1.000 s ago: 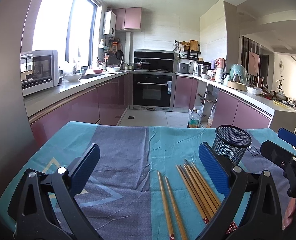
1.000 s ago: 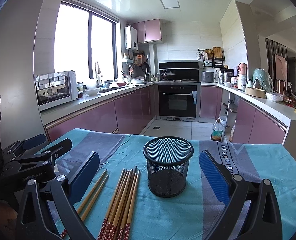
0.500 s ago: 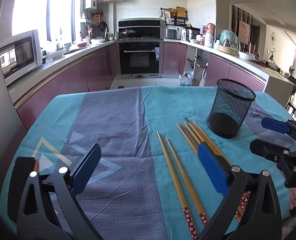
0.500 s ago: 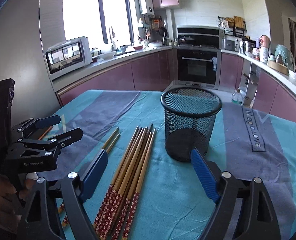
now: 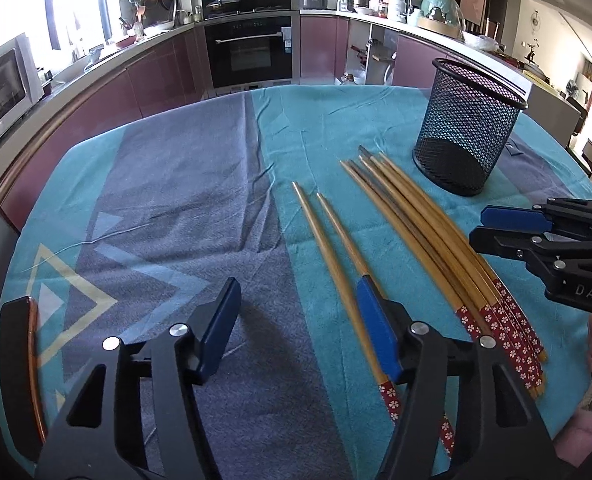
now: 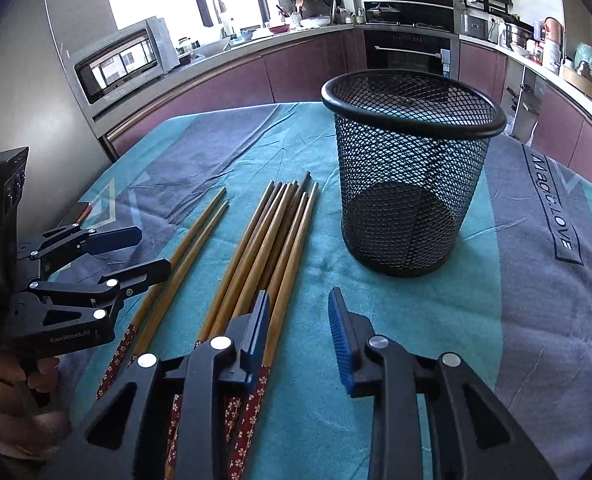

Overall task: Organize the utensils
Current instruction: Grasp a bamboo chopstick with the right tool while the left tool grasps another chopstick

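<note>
Chopsticks lie flat on the tablecloth; both grippers are open and hold nothing.

A bundle of chopsticks (image 6: 274, 240) lies just left of the upright mesh cup (image 6: 409, 168), with 2 separate chopsticks (image 5: 335, 256) further left on the tablecloth (image 5: 168, 200). The left gripper (image 5: 299, 328) hovers wide open, its right finger over the pair. The right gripper (image 6: 299, 332) is parted moderately, its left finger over the bundle's patterned ends.

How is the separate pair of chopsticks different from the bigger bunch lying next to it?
The pair of chopsticks is just two sticks with a gap between them; the bunch of chopsticks holds several, packed touching. The pair lies farther from the mesh cup; the bunch's tips nearly reach it. Both lie flat on the tablecloth, with red flowered handle ends.
</note>
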`<state>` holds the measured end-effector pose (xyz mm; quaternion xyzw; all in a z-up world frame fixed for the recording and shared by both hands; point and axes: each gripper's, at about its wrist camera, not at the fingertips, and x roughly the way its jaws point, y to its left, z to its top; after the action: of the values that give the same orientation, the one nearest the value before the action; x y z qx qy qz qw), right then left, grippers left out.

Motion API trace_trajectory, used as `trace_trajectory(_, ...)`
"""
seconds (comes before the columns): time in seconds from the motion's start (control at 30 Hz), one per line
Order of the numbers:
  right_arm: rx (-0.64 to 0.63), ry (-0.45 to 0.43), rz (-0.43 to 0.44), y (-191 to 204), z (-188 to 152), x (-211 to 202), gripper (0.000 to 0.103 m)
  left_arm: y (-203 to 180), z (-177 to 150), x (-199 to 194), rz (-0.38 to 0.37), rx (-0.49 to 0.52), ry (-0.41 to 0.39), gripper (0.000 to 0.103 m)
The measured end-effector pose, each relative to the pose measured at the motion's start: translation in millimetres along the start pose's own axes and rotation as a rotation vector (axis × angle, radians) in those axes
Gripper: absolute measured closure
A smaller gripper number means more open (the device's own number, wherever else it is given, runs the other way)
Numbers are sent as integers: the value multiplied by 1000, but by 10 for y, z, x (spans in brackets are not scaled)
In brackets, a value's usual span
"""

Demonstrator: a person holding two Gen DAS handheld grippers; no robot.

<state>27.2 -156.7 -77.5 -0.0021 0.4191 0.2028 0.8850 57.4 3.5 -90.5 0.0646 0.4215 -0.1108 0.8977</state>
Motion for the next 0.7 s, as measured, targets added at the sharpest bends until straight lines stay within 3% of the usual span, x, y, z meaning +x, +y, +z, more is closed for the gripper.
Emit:
trace_trajectory(0.23,-12,33,-3,-1,42,71,81,-81,87,150,-16,49,36,51)
trace_trajectory(0.53,-28,48,-22,18,152,194,82,-105,243,279,-39,42,46,61)
trace_trajectory(0.63,-13,49,-11,-20,180,215,94,-117,284,305,-39,41,45,70)
trace_trajectory(0.7,1,53,7,-43,190,218,96,-130,313,318,-51,37,46,77)
